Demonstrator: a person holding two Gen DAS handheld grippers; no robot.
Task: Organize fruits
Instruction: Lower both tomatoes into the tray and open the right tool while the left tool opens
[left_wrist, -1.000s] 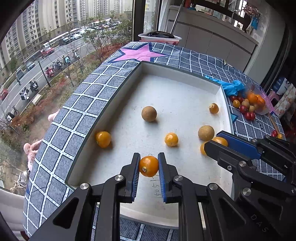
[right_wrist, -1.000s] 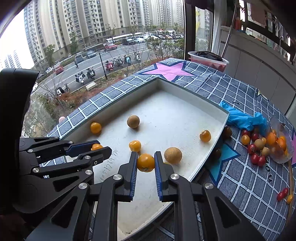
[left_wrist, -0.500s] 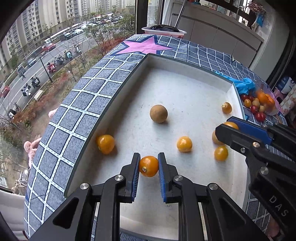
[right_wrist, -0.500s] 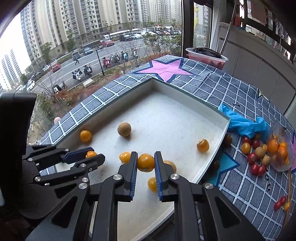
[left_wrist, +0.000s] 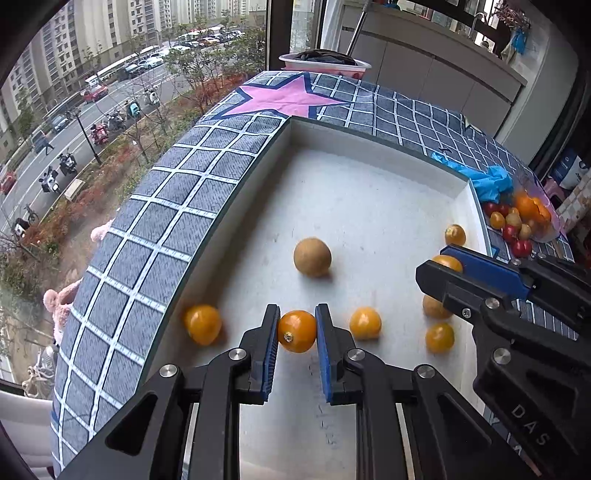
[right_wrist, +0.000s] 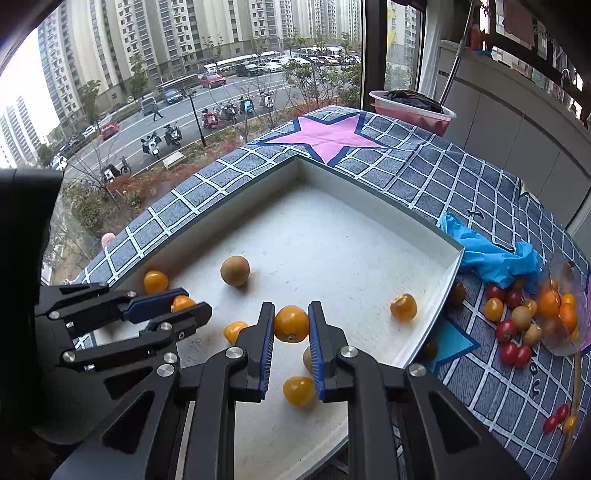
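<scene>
My left gripper (left_wrist: 296, 328) is shut on an orange cherry tomato (left_wrist: 297, 331) above the near left part of the white tray (left_wrist: 369, 149). My right gripper (right_wrist: 291, 325) is shut on another orange tomato (right_wrist: 291, 324) over the tray's (right_wrist: 369, 205) near middle. Each gripper shows in the other's view: the right gripper (left_wrist: 443, 266) at the right, the left gripper (right_wrist: 177, 306) at the left. Inside the tray lie a brown longan (left_wrist: 312, 257), a second brown fruit (left_wrist: 434, 306) and several orange tomatoes, one by the left wall (left_wrist: 202, 324).
A heap of red, orange and brown fruit (right_wrist: 524, 317) spills from a clear bag on the checked cloth right of the tray. A blue glove (right_wrist: 491, 254) lies by the tray's far right corner. A pink basin (right_wrist: 412, 109) stands at the cloth's far end, beside the window.
Both grippers have moved forward from the tray's near edge to over its floor, each still shut on its tomato. The loose fruit in the tray has stayed put.
</scene>
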